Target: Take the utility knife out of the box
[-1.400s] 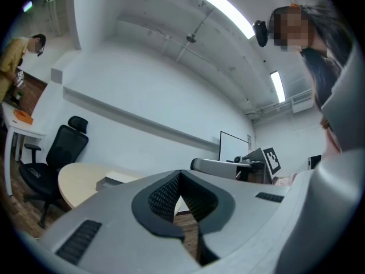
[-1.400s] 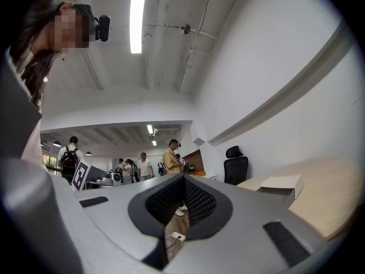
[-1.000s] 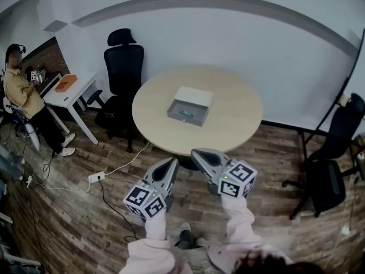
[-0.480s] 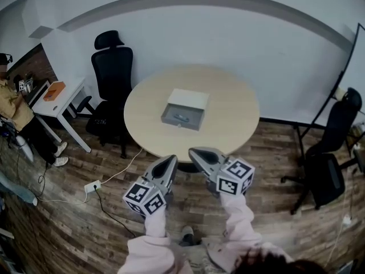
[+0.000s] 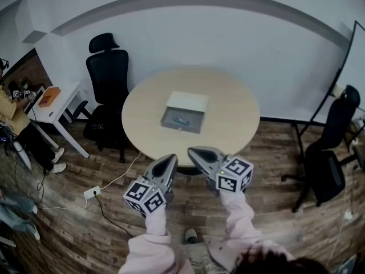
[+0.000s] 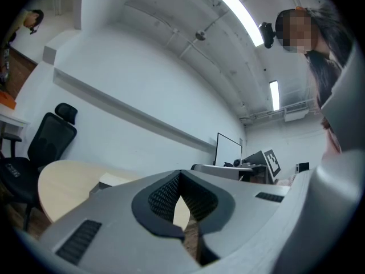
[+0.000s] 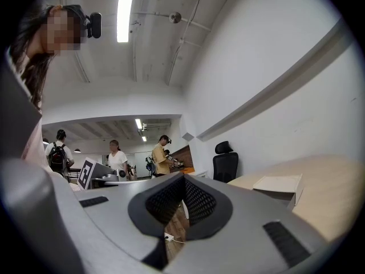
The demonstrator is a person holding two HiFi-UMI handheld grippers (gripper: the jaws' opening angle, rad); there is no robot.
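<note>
I am holding my left gripper (image 5: 170,160) and my right gripper (image 5: 194,152) level and side by side, short of the round surface (image 5: 228,121). Each is pressed together on nothing; their own views are showing the pads meeting at the tips with only floor behind them.

The box (image 5: 183,111) is sitting near the middle of the surface, well apart from both grippers, with its tray pulled out toward me and the lid part lying behind it. In the tray a small bluish thing is lying, probably the utility knife (image 5: 181,120), though from the head view it is too small for me to be sure of its handle or which way it is pointing.

I judge the reach has not begun yet. To do it well, I should be spreading the right gripper before it is over the tray, coming down from above, not across the front wall, and lining the pads across the knife's narrow side. The left gripper can be steadying the box's wall so that the tray is not sliding as I lift.
</note>
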